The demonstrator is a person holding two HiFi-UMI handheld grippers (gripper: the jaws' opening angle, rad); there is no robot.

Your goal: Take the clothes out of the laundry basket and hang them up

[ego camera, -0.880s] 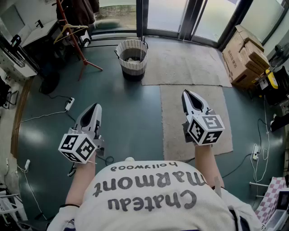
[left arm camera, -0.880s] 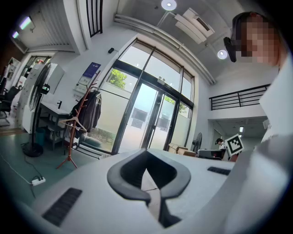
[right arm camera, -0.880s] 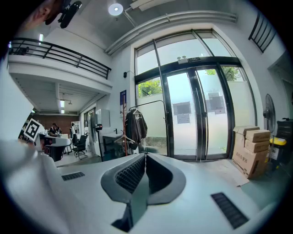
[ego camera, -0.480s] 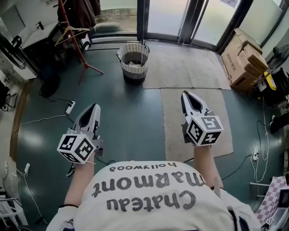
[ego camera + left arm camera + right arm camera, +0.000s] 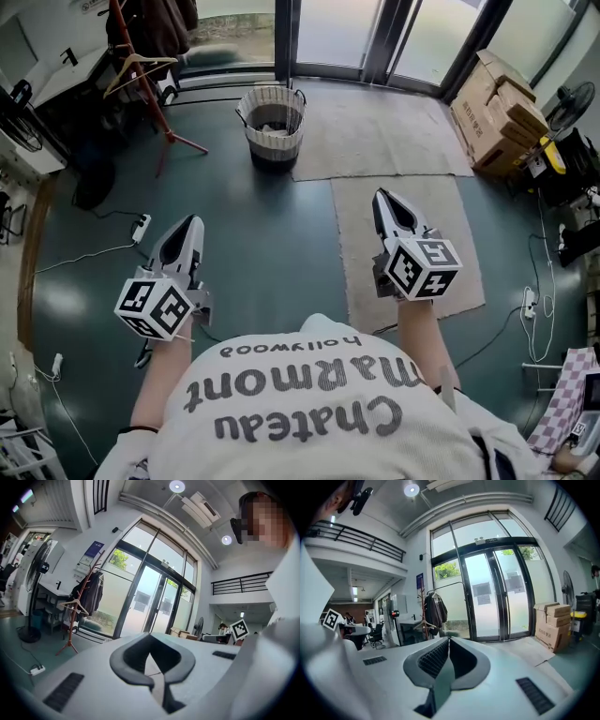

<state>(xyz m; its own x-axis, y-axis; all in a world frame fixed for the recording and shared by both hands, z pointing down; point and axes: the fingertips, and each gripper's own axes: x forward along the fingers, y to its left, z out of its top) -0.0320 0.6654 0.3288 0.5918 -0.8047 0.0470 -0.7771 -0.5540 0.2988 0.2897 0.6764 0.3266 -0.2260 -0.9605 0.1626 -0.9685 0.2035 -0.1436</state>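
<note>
Both tools are out in front of us at about the same level, above the dark teal floor.

Left white two-jaw gripper: jaws clenched tight, with nothing between them (its own view shows the dark pads meeting at the tip).

Right white two-jaw gripper: also pressed closed and empty. In the head view it lies over the near beige rectangular mat.

The round pale woven laundry basket with a dark base stands upright on the floor, well ahead of both grippers and closer to the left one's line. It sits just beside the left edge of the far beige mat, near the tall glass sliding doors. Crumpled pale clothes lie inside it, below the rim.

To the left of the basket is a red-brown wooden coat stand. Dark garments hang at its top, and a bare wooden hanger hangs lower down.

Stacked brown cardboard boxes stand far right, by the glass.
</note>
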